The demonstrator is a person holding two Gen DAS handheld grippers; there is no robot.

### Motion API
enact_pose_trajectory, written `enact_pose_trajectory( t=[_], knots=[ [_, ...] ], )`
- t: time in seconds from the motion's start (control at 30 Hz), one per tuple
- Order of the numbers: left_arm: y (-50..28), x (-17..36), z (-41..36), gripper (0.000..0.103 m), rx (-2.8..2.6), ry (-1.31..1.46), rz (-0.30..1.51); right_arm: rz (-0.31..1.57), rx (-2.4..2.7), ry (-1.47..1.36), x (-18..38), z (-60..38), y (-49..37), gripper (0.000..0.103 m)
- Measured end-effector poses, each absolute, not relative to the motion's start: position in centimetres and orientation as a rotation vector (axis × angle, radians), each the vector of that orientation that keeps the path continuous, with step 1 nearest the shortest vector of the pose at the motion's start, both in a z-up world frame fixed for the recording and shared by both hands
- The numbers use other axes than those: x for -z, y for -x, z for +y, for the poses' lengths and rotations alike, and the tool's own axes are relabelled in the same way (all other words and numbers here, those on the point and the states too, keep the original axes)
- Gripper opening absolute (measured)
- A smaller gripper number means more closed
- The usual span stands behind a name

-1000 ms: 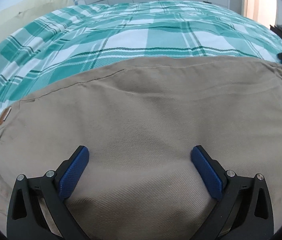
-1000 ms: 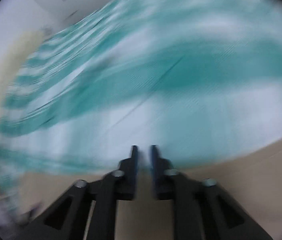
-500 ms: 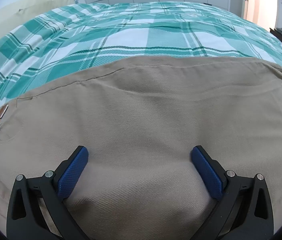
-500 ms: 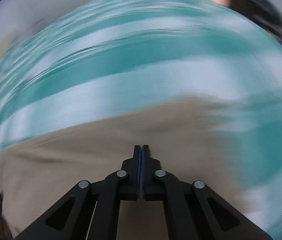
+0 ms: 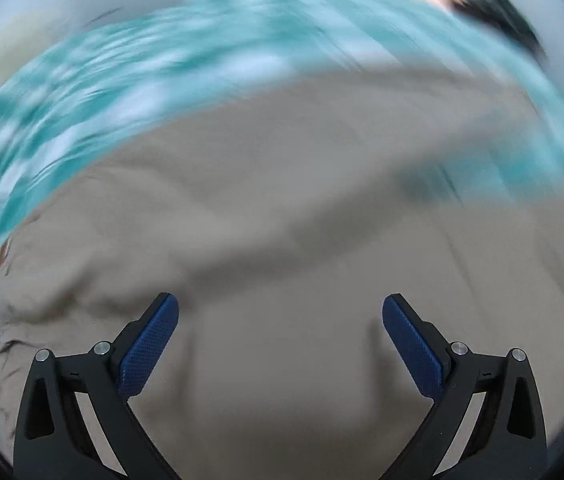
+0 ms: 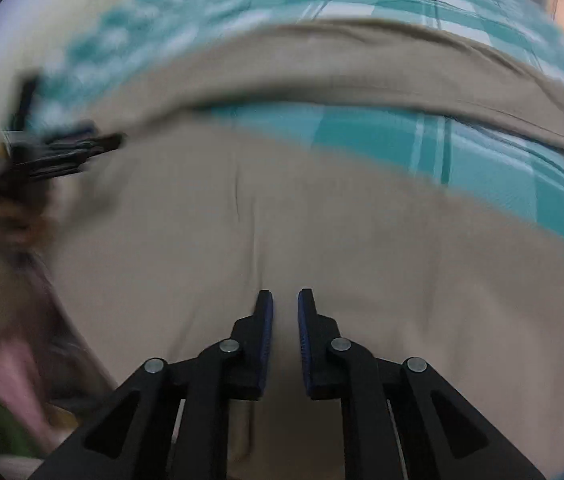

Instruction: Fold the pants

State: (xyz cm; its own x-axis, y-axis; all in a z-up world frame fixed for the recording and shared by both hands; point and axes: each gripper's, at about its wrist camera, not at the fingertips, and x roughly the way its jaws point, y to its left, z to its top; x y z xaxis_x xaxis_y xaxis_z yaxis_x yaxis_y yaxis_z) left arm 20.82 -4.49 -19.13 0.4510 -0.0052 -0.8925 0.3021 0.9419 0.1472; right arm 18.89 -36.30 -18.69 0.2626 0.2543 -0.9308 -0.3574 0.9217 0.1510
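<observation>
Both tools swept across the khaki pants (image 6: pixel 321 240) on the plaid bed (image 6: pixel 501 160). Left tool (image 5: pixel 280 320) wide open, empty; right tool (image 6: pixel 285 312) opening, empty. Soft, limp twill: I'd pinch a hem.

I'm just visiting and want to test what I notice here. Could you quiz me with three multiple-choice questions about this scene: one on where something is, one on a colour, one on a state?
1. Where do the pants lie?
A. on a checked bedcover
B. on a wooden floor
C. in a basket

2. What colour are the pants?
A. black
B. beige
C. red

3. How are the left hand-held gripper fingers set?
A. clamped on cloth
B. wide apart, with nothing between them
C. out of view

Answers:
1 A, the teal and white bedcover shows around the pants and between the legs.
2 B, the cloth is tan throughout.
3 B, the blue pads stand far apart above the cloth.
</observation>
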Motion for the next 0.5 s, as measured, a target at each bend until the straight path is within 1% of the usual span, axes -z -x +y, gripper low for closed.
enact_pose_trajectory(
  t=[0.03,0.07,0.1,0.17,0.2,0.23,0.27,0.3,0.33,0.4,0.43,0.5],
  knots=[
    [-18.6,20.6,-5.3,0.102,0.185,-0.426,1.105,1.218,-0.377,0.131,19.0,-37.2,-18.5,0.011],
    [-16.2,21.4,-5.1,0.102,0.152,-0.497,1.066,1.227,-0.333,0.121,19.3,-38.7,-18.2,0.011],
    [-15.3,21.4,-4.3,0.102,0.13,-0.485,1.057,1.249,-0.271,0.06,19.4,-41.1,-18.4,0.008],
    [-14.9,21.1,-1.3,0.102,0.068,-0.354,1.132,1.271,-0.156,0.021,18.8,-45.1,-17.4,0.0],
    [-14.9,20.9,0.2,0.102,0.037,-0.283,1.16,1.278,-0.107,0.051,18.5,-46.1,-17.6,0.0],
    [-14.9,20.5,0.9,0.102,0.023,-0.25,1.165,1.282,-0.083,0.063,18.2,-45.7,-18.1,0.003],
    [-14.7,19.8,1.8,0.101,0.005,-0.209,1.15,1.281,-0.075,0.056,17.4,-45.0,-18.5,0.014],
    [-14.6,19.3,2.0,0.101,0.004,-0.194,1.132,1.266,-0.103,0.041,16.5,-43.9,-18.6,0.016],
    [-14.3,18.8,2.4,0.101,0.002,-0.181,1.101,1.237,-0.186,0.005,15.7,-42.1,-18.8,0.023],
    [-14.0,18.7,2.6,0.101,-0.016,-0.187,1.074,1.225,-0.314,-0.038,15.6,-38.9,-19.0,0.051],
    [-14.0,19.7,2.8,0.101,-0.04,-0.226,1.106,1.245,-0.34,-0.003,16.5,-37.3,-19.2,0.052],
    [-13.7,21.9,3.6,0.101,-0.084,-0.322,1.181,1.288,-0.299,0.124,18.9,-37.0,-19.1,0.053]
  ],
)
